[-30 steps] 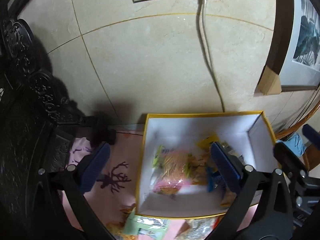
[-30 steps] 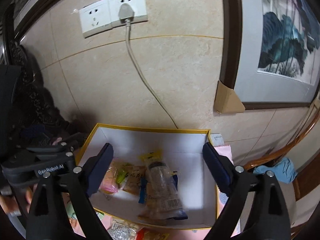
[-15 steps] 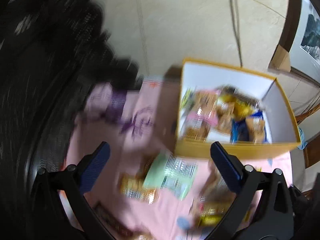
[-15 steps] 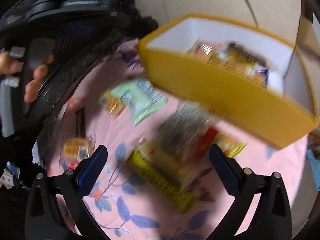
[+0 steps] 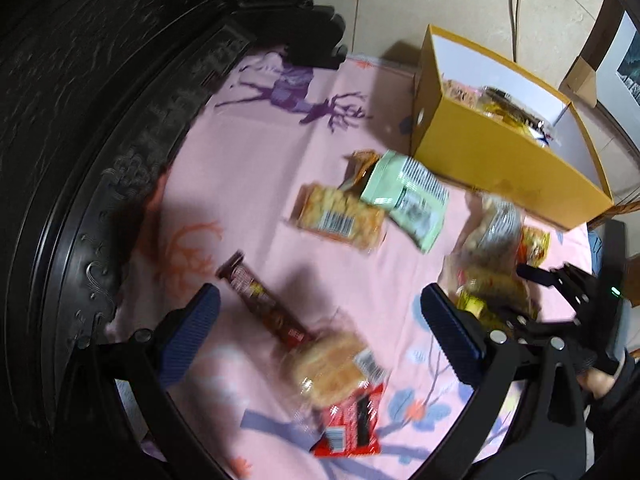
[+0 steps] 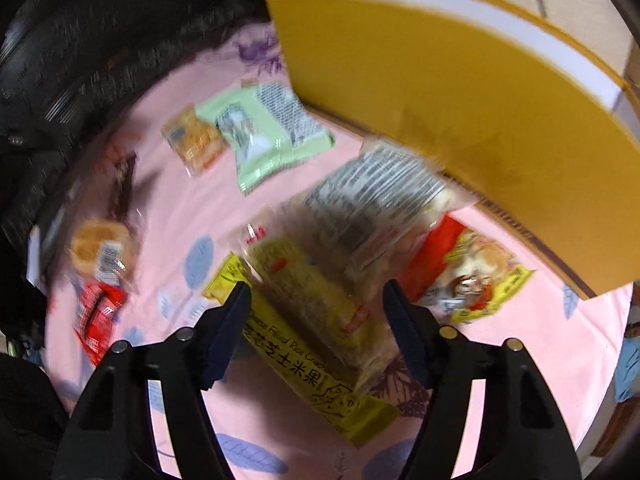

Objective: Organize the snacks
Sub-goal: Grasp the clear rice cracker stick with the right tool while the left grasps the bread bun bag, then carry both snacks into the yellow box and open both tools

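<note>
A yellow box (image 5: 496, 160) with snacks inside stands at the back of the pink cloth; it also shows in the right wrist view (image 6: 460, 112). Loose snacks lie in front: a green packet (image 5: 408, 196), an orange cracker pack (image 5: 340, 216), a brown bar (image 5: 264, 300), a round bun pack (image 5: 332, 364) and a red packet (image 5: 352, 424). My left gripper (image 5: 316, 332) is open above the bar and bun. My right gripper (image 6: 316, 312) is open, its fingers on either side of a clear cracker pack (image 6: 340, 248) lying on a yellow rice-cracker packet (image 6: 320, 372).
A dark carved wooden frame (image 5: 100, 120) curves round the left side of the table. A tiled wall with a cable (image 5: 516, 4) rises behind the box. A red and yellow packet (image 6: 472, 276) lies right of my right gripper, close to the box.
Both grippers have pulled back from over the box and tipped down toward the loose snacks on the cloth. The right gripper's fingers have narrowed around the clear cracker pack.
</note>
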`<state>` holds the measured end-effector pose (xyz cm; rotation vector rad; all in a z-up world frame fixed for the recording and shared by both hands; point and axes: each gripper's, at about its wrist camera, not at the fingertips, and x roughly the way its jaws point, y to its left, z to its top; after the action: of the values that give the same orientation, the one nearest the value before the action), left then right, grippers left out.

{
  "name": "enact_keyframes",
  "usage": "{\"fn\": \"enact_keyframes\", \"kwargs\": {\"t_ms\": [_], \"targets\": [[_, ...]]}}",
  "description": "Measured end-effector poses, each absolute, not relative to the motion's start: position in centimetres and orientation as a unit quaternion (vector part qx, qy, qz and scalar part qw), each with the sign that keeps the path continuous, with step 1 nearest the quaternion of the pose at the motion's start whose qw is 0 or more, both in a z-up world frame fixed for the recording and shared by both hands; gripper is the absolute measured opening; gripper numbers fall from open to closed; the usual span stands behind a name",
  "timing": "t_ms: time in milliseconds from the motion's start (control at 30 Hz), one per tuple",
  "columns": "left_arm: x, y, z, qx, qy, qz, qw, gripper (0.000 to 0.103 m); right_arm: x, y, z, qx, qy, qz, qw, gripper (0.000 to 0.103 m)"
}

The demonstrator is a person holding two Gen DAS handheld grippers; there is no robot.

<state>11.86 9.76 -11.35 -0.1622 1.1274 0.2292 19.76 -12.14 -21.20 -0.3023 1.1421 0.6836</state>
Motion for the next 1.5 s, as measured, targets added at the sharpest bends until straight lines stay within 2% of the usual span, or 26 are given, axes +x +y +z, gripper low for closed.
{"fn": "enact_keyframes", "kwargs": {"t_ms": [67,167,200,267,400,567,700,767,867,933,1000,1100,1167,1233,1300,1333,1433,1500], "targets": [[11.2,9.9,-11.4,-0.071,0.537,0.111,0.833,0.101,20.0,-12.0,-21.5,-0.131,0.523,0.312,0.783,0.070],[10.2,10.3,-11.2,-0.065,0.544,0.112,0.829,0.101,20.6,-12.5,-22.1,-0.080,0.541,0.296,0.783,0.059],[9.8,10.4,-11.2,-0.061,0.548,0.109,0.827,0.101,20.5,-12.6,-22.2,-0.076,0.543,0.293,0.783,0.051],[9.2,10.2,-11.3,-0.050,0.556,0.096,0.824,0.101,19.2,-12.1,-22.2,-0.116,0.535,0.279,0.789,0.044],[7.9,8.9,-13.0,0.001,0.579,0.059,0.813,0.101,16.0,-12.8,-22.1,-0.113,0.549,0.256,0.788,0.034],[7.6,6.9,-16.1,0.032,0.578,0.005,0.815,0.101,10.1,-14.5,-22.2,-0.089,0.555,0.229,0.795,0.032],[8.8,6.4,-19.1,0.046,0.595,-0.009,0.802,0.100,9.4,-15.7,-22.2,-0.042,0.559,0.219,0.799,0.033],[9.0,6.8,-20.4,0.047,0.607,-0.006,0.794,0.082,9.4,-16.0,-22.1,-0.024,0.563,0.217,0.797,0.036],[8.8,7.4,-21.0,0.027,0.605,-0.010,0.795,0.080,9.2,-16.2,-22.0,-0.011,0.564,0.228,0.793,0.052],[8.6,7.4,-21.0,0.025,0.600,-0.009,0.799,0.078,8.6,-15.6,-21.9,-0.029,0.562,0.224,0.796,0.059],[8.5,7.3,-20.8,0.021,0.597,-0.008,0.802,0.077,8.5,-14.5,-22.0,-0.039,0.563,0.230,0.792,0.079],[8.6,6.9,-20.6,0.014,0.592,-0.012,0.805,0.075,8.7,-13.1,-22.1,-0.055,0.562,0.216,0.796,0.079],[8.8,6.1,-20.8,0.023,0.591,-0.017,0.806,0.075,9.1,-12.5,-22.3,-0.071,0.552,0.194,0.808,0.074],[9.1,5.2,-21.2,0.031,0.590,-0.021,0.807,0.073,9.6,-12.1,-22.3,-0.096,0.541,0.176,0.817,0.062],[9.6,4.4,-21.5,0.029,0.591,-0.029,0.806,0.069,9.9,-12.0,-22.3,-0.116,0.528,0.156,0.827,0.032],[9.7,3.7,-21.7,0.033,0.591,-0.036,0.805,0.067,10.1,-12.3,-22.1,-0.113,0.524,0.156,0.830,0.029],[10.0,1.4,-22.3,0.064,0.583,-0.042,0.809,0.059,10.2,-12.6,-21.8,-0.113,0.525,0.158,0.829,0.028],[10.3,1.1,-22.1,0.048,0.574,-0.048,0.816,0.054,10.1,-13.1,-21.6,-0.100,0.530,0.155,0.828,0.028]]}}
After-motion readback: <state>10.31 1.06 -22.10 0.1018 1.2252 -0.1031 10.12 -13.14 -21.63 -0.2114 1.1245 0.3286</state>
